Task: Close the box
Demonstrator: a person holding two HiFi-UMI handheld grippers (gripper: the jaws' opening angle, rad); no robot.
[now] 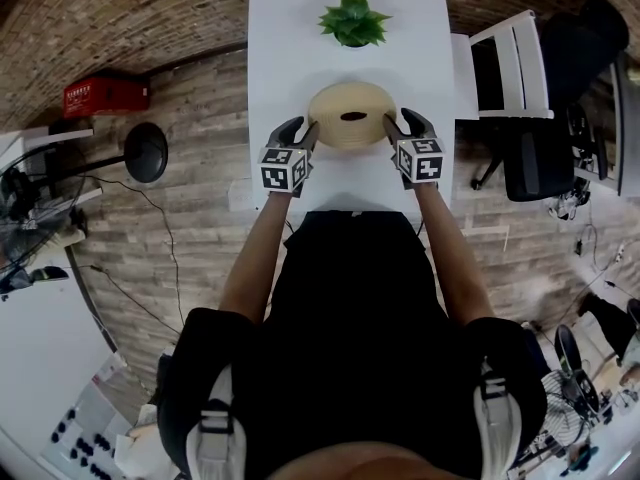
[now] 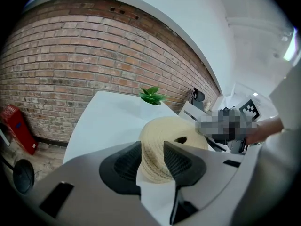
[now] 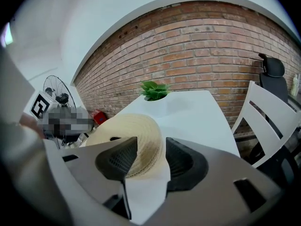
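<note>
the woven box (image 1: pixel 350 115) sits mid-bench (image 1: pixel 290 28), lid apparently seated. left gripper (image 1: pixel 305 130) clamps its rim; right gripper (image 1: pixel 394 128) straddles the rim, jaws apart. next, likely: release left and lift both clear.

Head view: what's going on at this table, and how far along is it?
A person holds a gripper in each hand at a round woven box on the white table. The left gripper has the box's left edge between its jaws, apparently pressed on it. The right gripper straddles the right edge with jaws open. The box looks closed. A potted plant stands beyond it.
</note>
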